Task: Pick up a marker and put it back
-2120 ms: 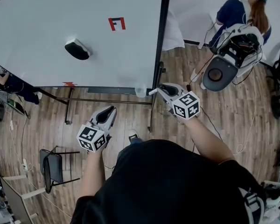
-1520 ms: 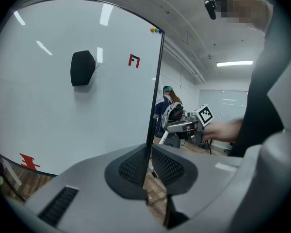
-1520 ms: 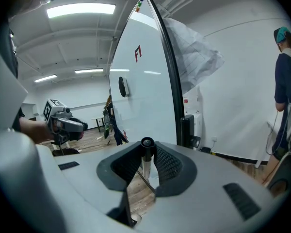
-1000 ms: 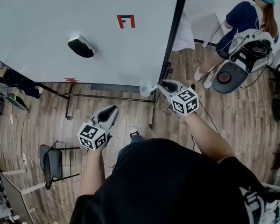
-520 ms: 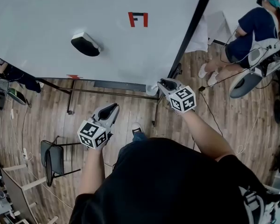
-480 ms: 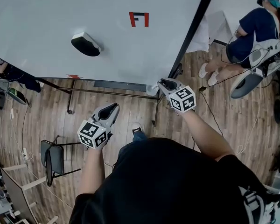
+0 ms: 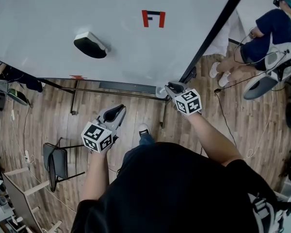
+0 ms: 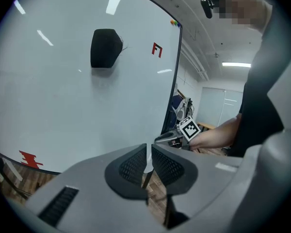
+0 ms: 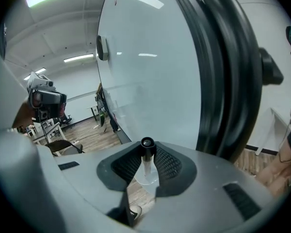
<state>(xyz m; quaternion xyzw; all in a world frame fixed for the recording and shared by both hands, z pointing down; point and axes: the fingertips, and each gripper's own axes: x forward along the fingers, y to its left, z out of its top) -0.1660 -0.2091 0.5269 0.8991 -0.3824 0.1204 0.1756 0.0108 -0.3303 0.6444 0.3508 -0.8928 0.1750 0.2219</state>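
Observation:
My right gripper (image 7: pixel 169 88) is shut on a marker (image 9: pixel 146 153) with a white barrel and a black cap, held upright between the pads. It hangs over a clear cup (image 7: pixel 160 92) at the lower right corner of the whiteboard (image 7: pixel 63 13); the cup (image 9: pixel 145 177) shows as a round clear shape behind the barrel. In the head view the marker itself is hidden by the gripper. My left gripper (image 7: pixel 117 111) hovers lower and to the left, off the board, its jaws (image 8: pixel 146 161) together with nothing between them.
A black eraser (image 7: pixel 89 44) and a red mark (image 7: pixel 153 18) sit on the whiteboard. Its black frame post (image 7: pixel 218 28) runs up to the right. A chair (image 7: pixel 56 161) stands on the wood floor at left. Another person (image 7: pixel 274 25) sits at the far right.
My right gripper has sunk with the marker and closed in on the clear cup at the board's corner. The left gripper has drifted slightly towards the board.

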